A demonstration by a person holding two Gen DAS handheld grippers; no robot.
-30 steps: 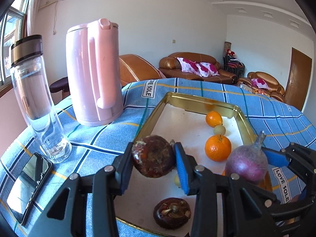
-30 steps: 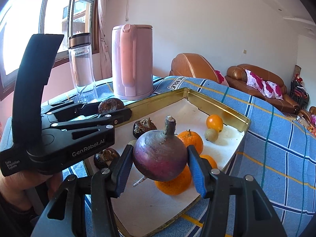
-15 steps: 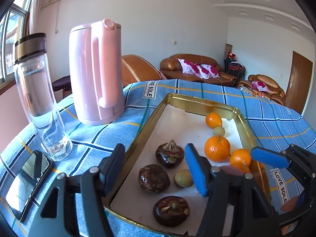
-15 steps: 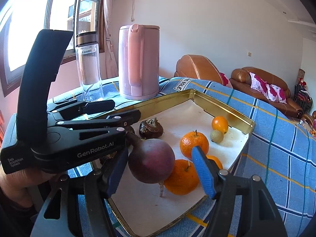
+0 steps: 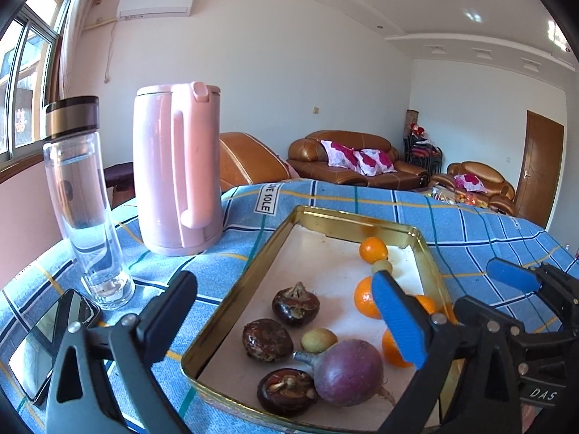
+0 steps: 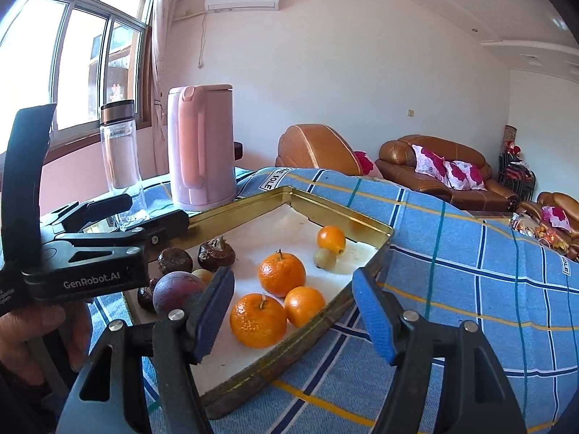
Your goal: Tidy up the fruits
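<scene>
both grippers, left (image 5: 286, 311) and right (image 6: 293, 311), hung spread and empty over the gold tray (image 6: 289, 354), a drop apparently done; next likely needed another fruit.

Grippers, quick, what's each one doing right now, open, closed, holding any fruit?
Left gripper: open, holding nothing, above the tray.
Right gripper: open, holding nothing; the purple fruit lies in the tray.

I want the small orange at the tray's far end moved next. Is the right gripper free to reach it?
Probably yes. The right gripper is open and empty, and the small orange sits exposed near the tray's far corner, touched only by a small pale fruit; nothing overhangs it.
</scene>
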